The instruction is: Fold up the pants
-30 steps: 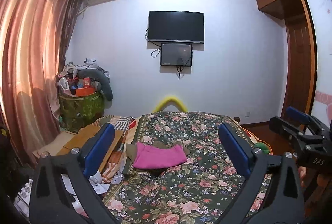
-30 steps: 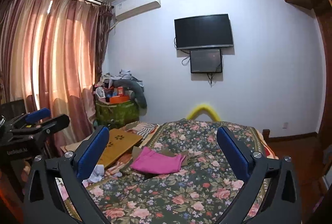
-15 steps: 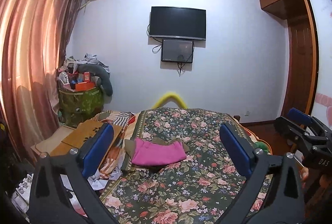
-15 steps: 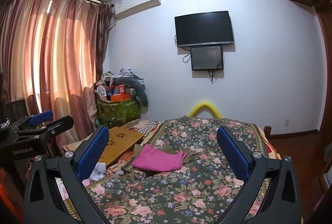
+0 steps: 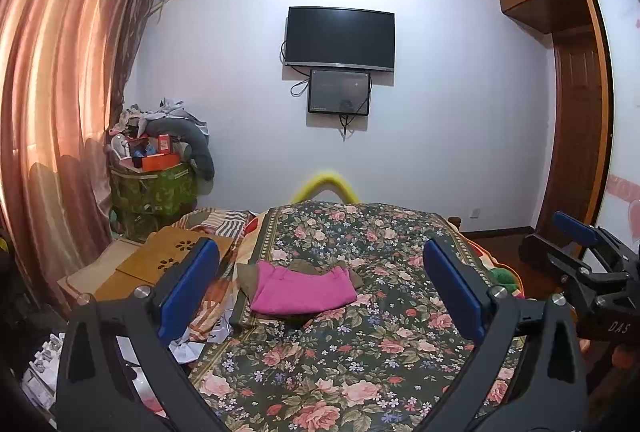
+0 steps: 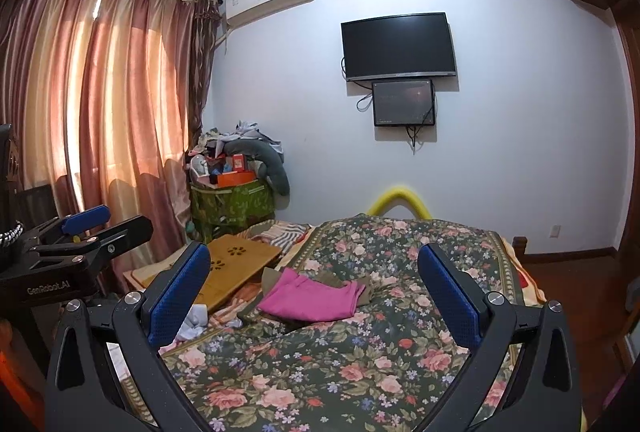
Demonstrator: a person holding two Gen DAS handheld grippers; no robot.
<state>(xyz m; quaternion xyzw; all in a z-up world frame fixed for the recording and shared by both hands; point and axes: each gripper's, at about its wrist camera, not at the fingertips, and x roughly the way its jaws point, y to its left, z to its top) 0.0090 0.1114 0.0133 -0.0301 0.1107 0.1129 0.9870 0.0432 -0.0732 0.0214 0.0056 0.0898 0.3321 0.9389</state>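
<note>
A folded pink garment (image 5: 302, 290) (image 6: 310, 298) lies on the floral bedspread (image 5: 360, 352) (image 6: 340, 364), on top of an olive-brown garment (image 5: 298, 266) (image 6: 366, 292) that sticks out behind it. My left gripper (image 5: 320, 288) is open, held well above and short of the pile, with nothing between its blue pads. The right gripper (image 6: 314, 290) is open too, also back from the clothes. Each gripper shows at the edge of the other's view: the right gripper (image 5: 580, 252) and the left gripper (image 6: 84, 232).
A wooden lap desk (image 5: 160, 264) (image 6: 236, 264) and loose paper lie left of the bed. A green bin piled with clutter (image 5: 156, 188) stands by the curtains (image 5: 60, 112). A TV (image 5: 340, 36) hangs on the far wall; a wooden wardrobe (image 5: 576, 136) stands right.
Both cameras have tipped slightly upward, so the bed and the pink garment sit a little lower in view. Both grippers stay open and hold nothing.
</note>
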